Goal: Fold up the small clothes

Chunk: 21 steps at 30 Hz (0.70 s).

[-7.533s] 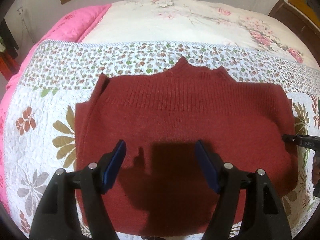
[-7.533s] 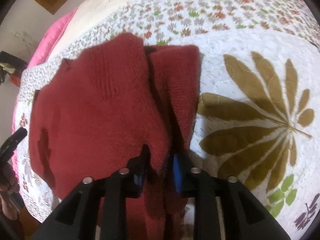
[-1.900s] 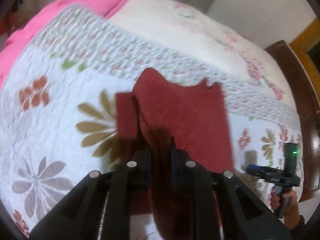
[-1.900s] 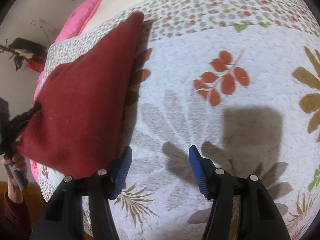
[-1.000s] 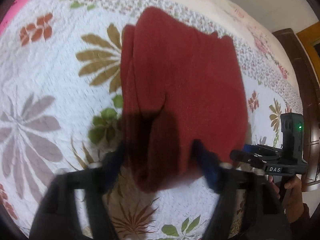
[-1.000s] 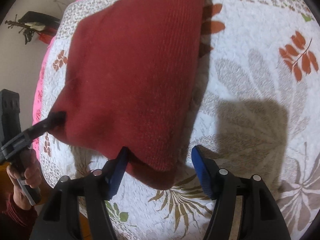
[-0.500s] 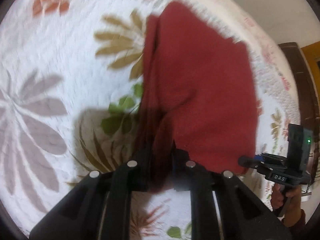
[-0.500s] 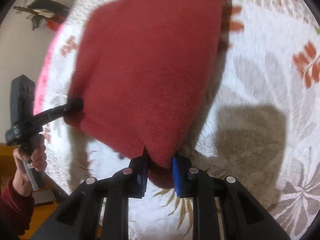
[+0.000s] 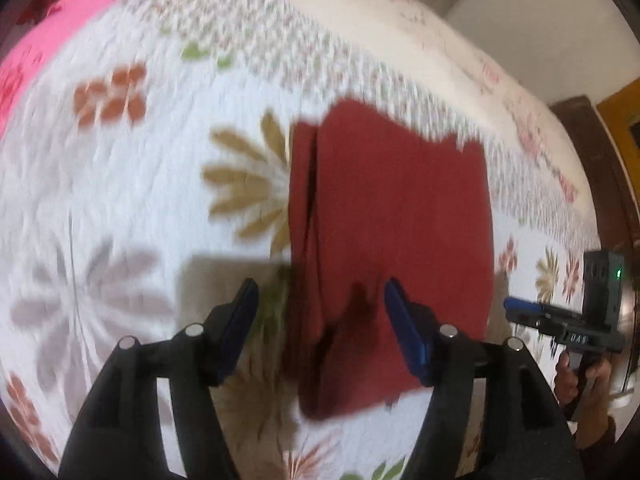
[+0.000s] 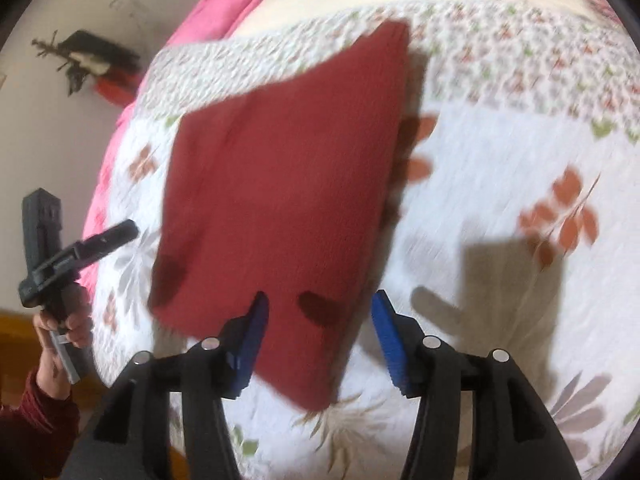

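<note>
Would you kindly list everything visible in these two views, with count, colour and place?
sweater: one, dark red, folded, lying on the quilt
quilt: one, white with floral print, covering the bed
pink blanket: one, along the bed's far left edge
cream floral bedspread: one, beyond the quilt
wooden bed frame: one, dark brown, far right
dark items by wall: black and red, too blurred to identify
left gripper: black, blue pads, open over the sweater's near end
right gripper: black, blue pads, open

Blur and cut edges
Quilt (image 9: pixel 120 184) print smeared — sweater (image 10: pixel 288 200) knit unreadable; far wall clutter (image 10: pixel 92 60) too small to tell.
</note>
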{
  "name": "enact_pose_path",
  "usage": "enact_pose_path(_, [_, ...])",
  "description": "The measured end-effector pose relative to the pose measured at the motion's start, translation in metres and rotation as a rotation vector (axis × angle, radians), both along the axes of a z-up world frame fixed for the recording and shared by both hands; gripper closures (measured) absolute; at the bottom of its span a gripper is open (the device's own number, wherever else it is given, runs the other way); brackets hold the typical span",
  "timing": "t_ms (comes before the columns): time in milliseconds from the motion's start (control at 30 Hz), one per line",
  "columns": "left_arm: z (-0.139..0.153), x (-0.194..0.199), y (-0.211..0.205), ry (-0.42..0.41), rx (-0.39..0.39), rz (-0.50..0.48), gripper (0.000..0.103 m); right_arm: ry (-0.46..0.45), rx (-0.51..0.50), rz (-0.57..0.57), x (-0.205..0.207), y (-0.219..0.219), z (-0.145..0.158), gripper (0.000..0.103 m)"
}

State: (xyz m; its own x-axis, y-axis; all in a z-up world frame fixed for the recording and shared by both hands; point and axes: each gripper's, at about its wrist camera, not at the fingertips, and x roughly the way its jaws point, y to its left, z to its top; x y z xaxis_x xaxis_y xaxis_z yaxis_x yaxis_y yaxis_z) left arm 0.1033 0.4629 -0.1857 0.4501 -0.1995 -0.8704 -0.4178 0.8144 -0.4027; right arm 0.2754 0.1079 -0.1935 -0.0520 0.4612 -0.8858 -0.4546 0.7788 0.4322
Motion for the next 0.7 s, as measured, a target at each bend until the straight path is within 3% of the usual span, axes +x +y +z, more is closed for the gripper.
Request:
enact_pose_path(167, [-0.025,0.060,0.015,0.032,-0.038,0.021,0.035,-0.003,-0.016,-0.047,0.027,0.007,-0.010,0.048])
enact_pose_path(233, [-0.028,0.070,0.017,0.023,-0.068,0.032,0.042,-0.014,-0.036,-0.037,0.030,0.011,-0.014,0.048])
enact_pose_path(267, [-0.029,0.076,0.014,0.018,-0.086,0.030,0.053,-0.018,-0.041,-0.029,0.030,0.013,-0.016,0.048])
enact_pose_path(300, [-0.030,0.081,0.012,0.025,-0.088,0.026,0.071,-0.019,-0.044,-0.024,0.029,0.015,-0.018,0.048])
enact_pose_path(333, [-0.031,0.084,0.009,0.036,-0.073,0.024,0.077,-0.020,-0.046,-0.020,0.029,0.018,-0.019,0.048])
enact_pose_path(367, [-0.029,0.087,0.006,0.031,-0.070,0.016,0.090,-0.020,-0.048,-0.016,0.028,0.019,-0.021,0.048])
enact_pose_path(533, [-0.010,0.070,0.015,-0.041,0.005,0.054,0.091,-0.023,-0.036,-0.003,0.028,0.025,-0.021,0.048])
enact_pose_path(633, [-0.037,0.073,0.022,0.032,-0.023,0.071,0.090,-0.020,-0.036,0.009,0.028,0.031,-0.024,0.048])
enact_pose_path(700, [-0.042,0.077,0.019,0.034,-0.020,0.047,0.088,-0.025,-0.047,0.013,0.028,0.034,-0.026,0.048])
